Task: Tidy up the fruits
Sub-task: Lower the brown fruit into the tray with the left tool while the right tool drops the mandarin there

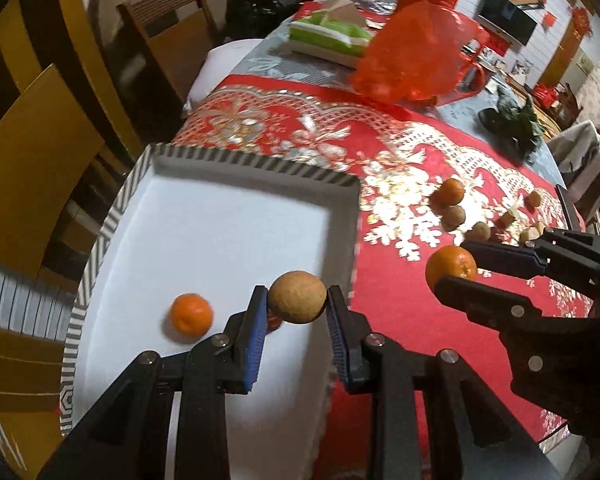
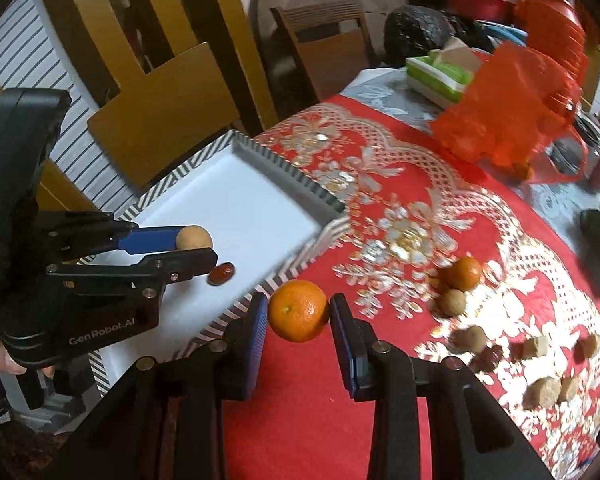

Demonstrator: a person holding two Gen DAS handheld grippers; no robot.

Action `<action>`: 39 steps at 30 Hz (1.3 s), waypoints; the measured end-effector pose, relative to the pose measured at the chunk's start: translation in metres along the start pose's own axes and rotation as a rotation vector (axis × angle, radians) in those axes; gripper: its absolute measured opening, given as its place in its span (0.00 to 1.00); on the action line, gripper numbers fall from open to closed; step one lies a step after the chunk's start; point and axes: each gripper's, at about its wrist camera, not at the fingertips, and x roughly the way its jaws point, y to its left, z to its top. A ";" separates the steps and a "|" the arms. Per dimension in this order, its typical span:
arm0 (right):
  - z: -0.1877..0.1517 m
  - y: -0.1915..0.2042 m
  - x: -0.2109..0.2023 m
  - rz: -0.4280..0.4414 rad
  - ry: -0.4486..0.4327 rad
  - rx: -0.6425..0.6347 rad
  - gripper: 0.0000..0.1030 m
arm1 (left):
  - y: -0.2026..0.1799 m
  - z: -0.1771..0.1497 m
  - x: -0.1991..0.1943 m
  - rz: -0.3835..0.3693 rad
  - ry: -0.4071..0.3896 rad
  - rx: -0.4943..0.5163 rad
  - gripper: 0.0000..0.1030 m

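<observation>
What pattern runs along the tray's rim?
Black-and-white zigzag stripes on the tray rim; clearest in the left wrist view.

tan round fruit (image 1: 297, 297) above tray (image 1: 204, 168) | tangerine (image 2: 299, 311) above red cloth

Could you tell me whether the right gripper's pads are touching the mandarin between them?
Touching. In the right wrist view, both blue pads of the right gripper press the sides of the mandarin, which hangs clear of the red tablecloth.
</observation>
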 end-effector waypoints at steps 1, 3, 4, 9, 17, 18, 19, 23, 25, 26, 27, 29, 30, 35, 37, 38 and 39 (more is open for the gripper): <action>0.002 0.003 0.003 0.005 0.003 -0.008 0.34 | 0.004 -0.002 0.001 0.003 0.002 -0.006 0.28; 0.007 0.011 0.009 0.016 0.008 -0.023 0.34 | 0.012 -0.005 0.001 0.011 0.009 -0.018 0.28; 0.009 0.013 0.011 0.021 0.011 -0.029 0.34 | 0.017 -0.008 0.002 0.016 0.014 -0.025 0.28; 0.023 0.031 0.031 0.049 0.029 -0.079 0.34 | 0.041 -0.024 0.008 0.035 0.050 -0.072 0.28; 0.042 0.042 0.074 0.080 0.085 -0.104 0.34 | 0.059 -0.044 0.017 0.037 0.097 -0.118 0.28; 0.044 0.043 0.079 0.081 0.092 -0.107 0.34 | 0.059 -0.046 0.018 0.036 0.100 -0.120 0.28; 0.045 0.044 0.084 0.081 0.098 -0.109 0.34 | 0.060 -0.047 0.020 0.035 0.104 -0.122 0.28; 0.049 0.047 0.099 0.088 0.122 -0.112 0.34 | 0.061 -0.052 0.024 0.032 0.116 -0.126 0.28; 0.050 0.050 0.107 0.091 0.135 -0.115 0.34 | 0.062 -0.054 0.026 0.031 0.122 -0.127 0.28; 0.050 0.051 0.110 0.093 0.140 -0.117 0.34 | 0.063 -0.054 0.026 0.033 0.122 -0.128 0.28; 0.050 0.053 0.113 0.095 0.145 -0.120 0.34 | 0.063 -0.054 0.026 0.039 0.122 -0.129 0.28; 0.050 0.057 0.119 0.097 0.153 -0.126 0.34 | 0.066 -0.054 0.028 0.046 0.122 -0.133 0.28; 0.050 0.058 0.122 0.099 0.157 -0.128 0.34 | 0.067 -0.054 0.028 0.048 0.124 -0.138 0.28; 0.052 0.059 0.129 0.111 0.150 -0.101 0.36 | 0.074 -0.054 0.029 0.049 0.117 -0.164 0.55; 0.052 0.057 0.128 0.124 0.151 -0.081 0.36 | 0.076 -0.053 0.028 0.051 0.112 -0.180 0.67; 0.052 0.057 0.126 0.125 0.147 -0.081 0.37 | 0.077 -0.053 0.027 0.051 0.111 -0.188 0.69; 0.051 0.056 0.122 0.125 0.140 -0.079 0.41 | 0.078 -0.052 0.026 0.051 0.109 -0.196 0.70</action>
